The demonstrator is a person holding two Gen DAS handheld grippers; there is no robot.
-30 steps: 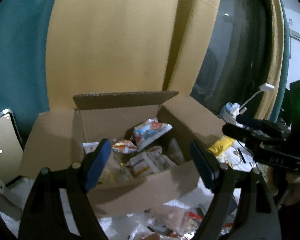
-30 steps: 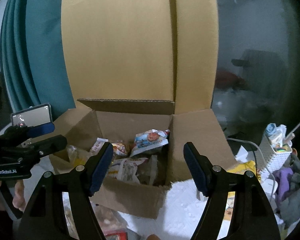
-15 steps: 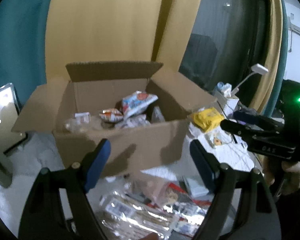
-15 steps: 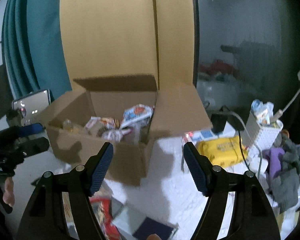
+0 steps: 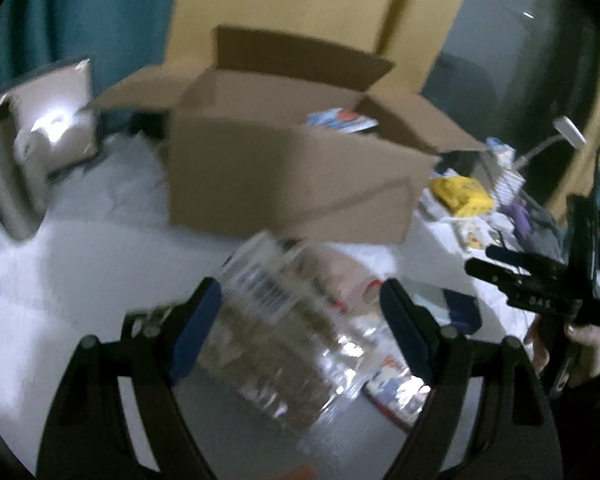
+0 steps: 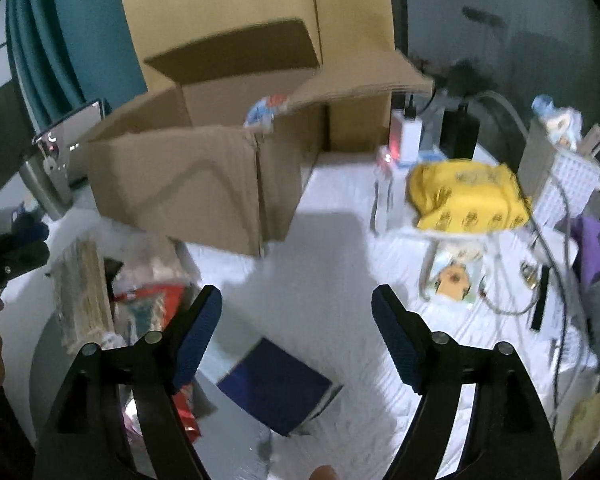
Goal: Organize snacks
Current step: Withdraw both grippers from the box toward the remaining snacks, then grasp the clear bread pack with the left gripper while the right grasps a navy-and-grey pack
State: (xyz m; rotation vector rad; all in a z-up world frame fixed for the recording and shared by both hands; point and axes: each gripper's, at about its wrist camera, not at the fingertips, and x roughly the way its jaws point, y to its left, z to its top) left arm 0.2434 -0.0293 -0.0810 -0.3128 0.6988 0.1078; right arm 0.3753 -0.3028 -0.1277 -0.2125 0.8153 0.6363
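Snack pile: loose packets lie on the white tabletop (image 6: 320, 280) in front of the cardboard box (image 5: 292, 184); a second ago both cameras looked into the box, now down at the pile.
Clear packet: barcoded clear packet (image 5: 276, 332) lies between the left gripper (image 5: 300, 328) jaws, which stand spread, not pinching it.
Right gripper (image 6: 296, 328): jaws opening, nothing between them, above a dark blue packet (image 6: 276, 388).
Box: snacks already inside.
Meaning: probably next pick-ups beginning.

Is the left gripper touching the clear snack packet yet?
Cannot tell. In the blurred left wrist view, the clear snack packet lies between the left gripper jaws; no contact or gap shows plainly.
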